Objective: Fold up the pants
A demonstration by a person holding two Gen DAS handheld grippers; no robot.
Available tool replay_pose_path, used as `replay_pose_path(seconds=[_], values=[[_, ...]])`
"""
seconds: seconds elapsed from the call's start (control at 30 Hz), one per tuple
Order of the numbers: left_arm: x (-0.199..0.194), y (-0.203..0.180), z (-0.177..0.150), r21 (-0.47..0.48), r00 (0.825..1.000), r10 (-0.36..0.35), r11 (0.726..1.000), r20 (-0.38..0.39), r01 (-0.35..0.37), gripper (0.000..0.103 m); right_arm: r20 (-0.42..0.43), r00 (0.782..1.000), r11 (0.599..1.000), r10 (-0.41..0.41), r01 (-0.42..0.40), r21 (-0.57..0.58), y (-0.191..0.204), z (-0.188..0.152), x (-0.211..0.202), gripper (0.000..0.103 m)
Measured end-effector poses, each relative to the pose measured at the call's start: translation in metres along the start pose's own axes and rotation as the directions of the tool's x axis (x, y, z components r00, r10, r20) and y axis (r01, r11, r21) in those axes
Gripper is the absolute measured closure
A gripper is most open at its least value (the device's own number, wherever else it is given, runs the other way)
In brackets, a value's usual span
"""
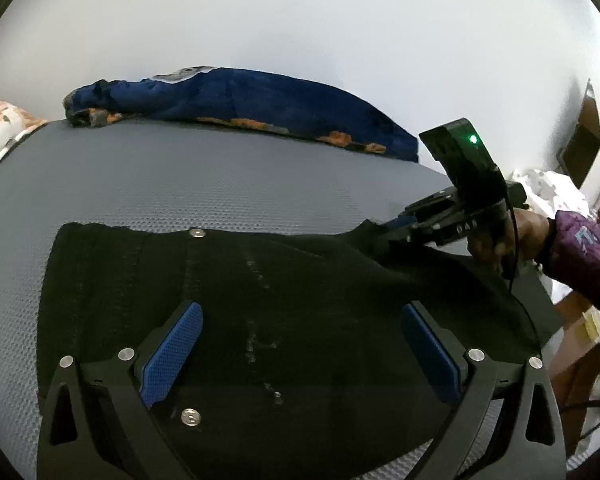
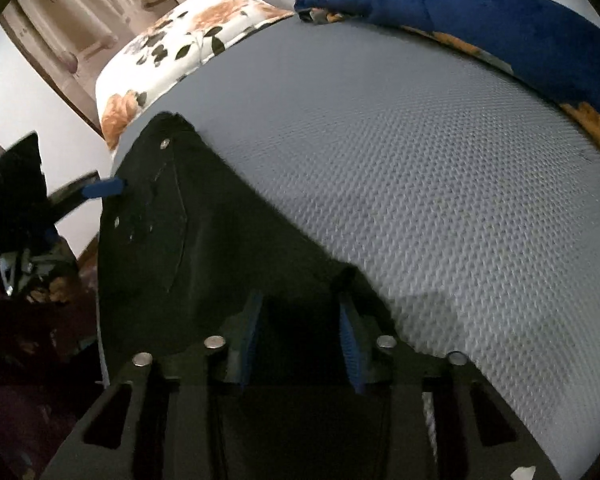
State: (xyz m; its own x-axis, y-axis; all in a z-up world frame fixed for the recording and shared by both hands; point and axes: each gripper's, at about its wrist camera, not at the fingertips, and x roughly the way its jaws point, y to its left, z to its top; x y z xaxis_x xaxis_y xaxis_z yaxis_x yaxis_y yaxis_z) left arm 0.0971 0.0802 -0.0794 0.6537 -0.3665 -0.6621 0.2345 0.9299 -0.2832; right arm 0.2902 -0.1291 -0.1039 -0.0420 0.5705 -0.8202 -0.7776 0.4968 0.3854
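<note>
Pants (image 1: 260,320), black and with metal snaps (image 1: 198,233) showing along the waistband, lie spread on the grey textured mat (image 1: 180,184) that covers the bed, well apart from the blue blanket (image 1: 260,100) bunched along its far edge and the floral pillow (image 2: 188,40) at one end. That leaves a bare, flat stretch of mat beyond the garment, presumably the room a fold needs. The left gripper (image 1: 300,344) hangs over the waistband with its blue pads (image 1: 172,356) spread wide and nothing pinched between them, so it looks to be waiting or steadying rather than holding. The right gripper (image 2: 300,344), held by a hand (image 1: 500,240) in a purple sleeve (image 1: 580,256), sits at the far corner of the cloth, its jaws narrowed with dark fabric lying between the pads; whether they already press on the cloth cannot be told from either view. Working from a corner makes sense, since lifting there would let the cloth be carried over itself.
</note>
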Motion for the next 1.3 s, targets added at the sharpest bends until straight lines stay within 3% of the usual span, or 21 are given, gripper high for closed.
replay_pose_path(seconds=[0.03,0.2,0.23,0.37,0.4,0.43,0.57,0.63,0.73,0.87,0.9,0.97,1.03,1.17,1.3], values=[[0.000,0.001,0.000,-0.001,1.000,0.007,1.000,0.003,-0.007,0.004,0.007,1.000,1.000,0.012,-0.012,0.011,-0.004,0.002,0.001,0.083],[-0.006,0.015,0.000,-0.014,0.992,0.104,0.995,0.078,-0.103,0.004,0.093,0.996,0.999,-0.012,0.007,0.044,-0.011,-0.006,-0.004,0.090],[-0.006,0.019,-0.001,-0.023,0.989,0.124,0.992,0.086,-0.122,0.004,0.110,0.994,0.998,-0.012,0.006,0.056,-0.012,-0.007,-0.005,0.096],[0.002,0.041,-0.008,-0.049,0.974,0.211,0.977,0.082,-0.208,0.004,0.230,0.973,0.969,-0.017,-0.040,0.242,-0.054,-0.011,-0.018,0.102],[0.004,0.047,-0.009,-0.068,0.977,0.205,0.977,0.064,-0.200,0.004,0.214,0.973,0.977,-0.089,0.044,0.209,-0.051,-0.007,-0.018,0.101],[0.003,0.051,-0.010,-0.088,0.978,0.196,0.978,0.069,-0.190,0.004,0.195,0.975,0.980,-0.108,0.071,0.187,-0.048,-0.006,-0.015,0.101],[0.003,0.052,-0.009,-0.081,0.977,0.202,0.977,0.071,-0.196,0.004,0.262,0.964,0.983,-0.047,-0.002,0.183,-0.049,-0.007,-0.031,0.099],[0.005,0.050,-0.009,-0.070,0.976,0.207,0.977,0.071,-0.202,0.004,0.297,0.954,0.988,-0.043,-0.003,0.152,-0.042,-0.008,-0.049,0.090],[0.004,0.052,-0.007,-0.076,0.977,0.201,0.978,0.077,-0.195,0.004,0.241,0.968,0.996,-0.066,0.049,0.075,-0.025,-0.009,-0.056,0.070],[0.001,0.053,-0.004,-0.097,0.975,0.206,0.976,0.086,-0.197,0.004,0.145,0.983,0.994,-0.110,0.112,-0.007,-0.006,-0.010,-0.036,0.067],[-0.001,0.052,-0.002,-0.100,0.974,0.206,0.975,0.094,-0.197,0.004,0.127,0.988,0.995,-0.093,0.095,-0.012,-0.005,-0.011,-0.030,0.068],[-0.006,0.051,0.001,-0.098,0.970,0.210,0.975,0.121,-0.199,0.004,0.075,0.992,0.995,-0.099,0.101,-0.019,-0.007,-0.013,-0.016,0.089],[-0.004,0.053,0.003,-0.079,0.956,0.267,0.963,0.120,-0.259,0.004,0.111,0.988,0.993,-0.109,0.112,-0.022,-0.004,-0.012,-0.013,0.097],[0.000,0.073,0.002,-0.146,0.934,0.345,0.933,0.091,-0.330,0.004,0.127,0.981,0.989,-0.149,0.150,0.006,-0.006,-0.013,-0.010,0.098],[-0.001,0.110,-0.006,-0.339,0.946,0.322,0.895,0.044,-0.289,0.004,0.163,0.962,0.976,-0.218,0.217,0.026,-0.007,-0.010,-0.003,0.099]])
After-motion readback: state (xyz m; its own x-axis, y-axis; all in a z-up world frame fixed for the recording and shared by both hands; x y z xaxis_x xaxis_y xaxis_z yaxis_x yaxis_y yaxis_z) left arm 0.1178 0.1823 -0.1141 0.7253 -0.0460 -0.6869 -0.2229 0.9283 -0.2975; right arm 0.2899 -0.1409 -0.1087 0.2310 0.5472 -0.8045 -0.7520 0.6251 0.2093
